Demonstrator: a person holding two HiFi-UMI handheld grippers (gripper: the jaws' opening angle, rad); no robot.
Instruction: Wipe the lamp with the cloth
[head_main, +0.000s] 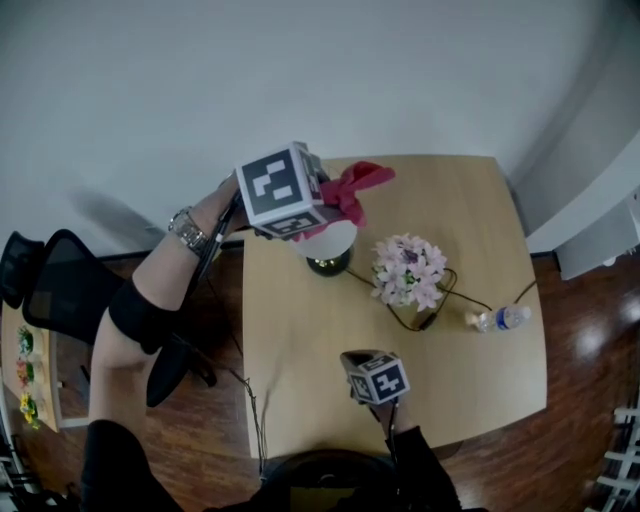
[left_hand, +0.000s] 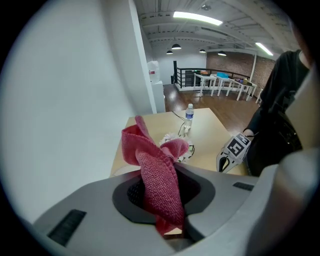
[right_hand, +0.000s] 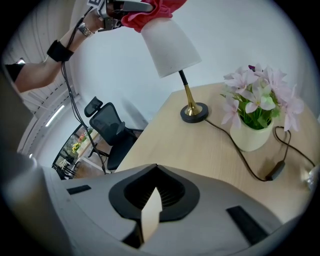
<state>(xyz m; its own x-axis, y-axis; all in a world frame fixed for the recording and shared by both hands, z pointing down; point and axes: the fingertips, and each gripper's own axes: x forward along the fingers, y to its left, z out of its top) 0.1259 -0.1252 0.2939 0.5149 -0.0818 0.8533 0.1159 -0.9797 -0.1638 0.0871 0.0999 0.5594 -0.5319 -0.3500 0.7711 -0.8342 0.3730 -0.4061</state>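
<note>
A lamp with a white shade (head_main: 330, 238) (right_hand: 170, 45) and a black round base (right_hand: 194, 113) stands near the far left of the wooden table (head_main: 300, 350). My left gripper (head_main: 318, 205) (left_hand: 162, 210) is shut on a red cloth (head_main: 352, 185) (left_hand: 157, 175). It hangs over the top of the shade, and the cloth (right_hand: 150, 12) lies against the shade's top edge in the right gripper view. My right gripper (head_main: 358, 368) (right_hand: 149, 220) is shut on nothing, low over the table's near side.
A pot of pink flowers (head_main: 408, 270) (right_hand: 257, 110) stands right of the lamp, with a black cable (right_hand: 245, 160) running across the table. A water bottle (head_main: 500, 318) lies at the right. A black office chair (head_main: 60, 285) stands left of the table.
</note>
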